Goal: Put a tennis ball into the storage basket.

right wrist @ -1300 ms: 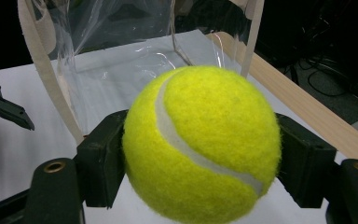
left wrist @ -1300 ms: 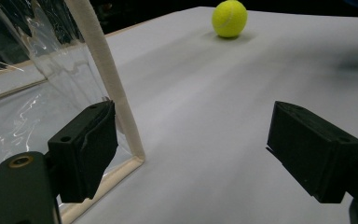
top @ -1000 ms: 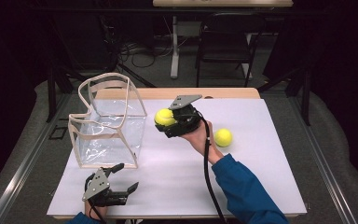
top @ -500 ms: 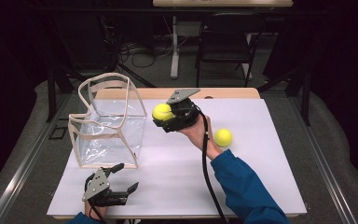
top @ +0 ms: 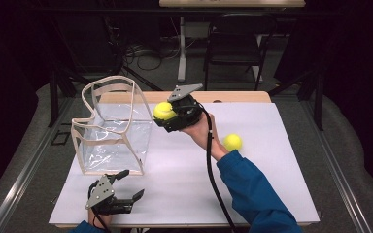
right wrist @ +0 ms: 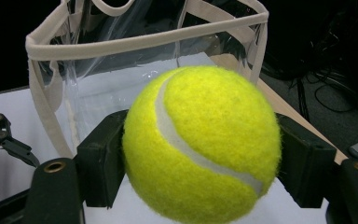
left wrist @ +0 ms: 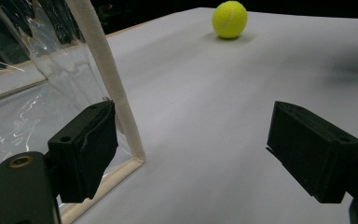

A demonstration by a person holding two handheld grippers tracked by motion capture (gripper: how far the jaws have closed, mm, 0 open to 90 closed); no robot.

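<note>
Held tennis ball: yellow fuzzy felt, matt, smooth white seam. Second ball, right of bag: same felt look. Bag: clear glossy plastic film, wrinkled, reflective; edges bound in beige woven cloth tape, matt. Surface: white, matt, smooth; bare wood strip along far edge behind bag. Right claw jaws: black matt plastic, brass-coloured metal inserts. Left claw: same black matt blocks. Sleeve: blue cloth.

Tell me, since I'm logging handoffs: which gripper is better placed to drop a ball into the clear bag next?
Right. The right gripper already clamps a tennis ball raised beside the clear bag's open rim. The left gripper is open and empty, low at the bag's near corner, far from the other ball.
</note>
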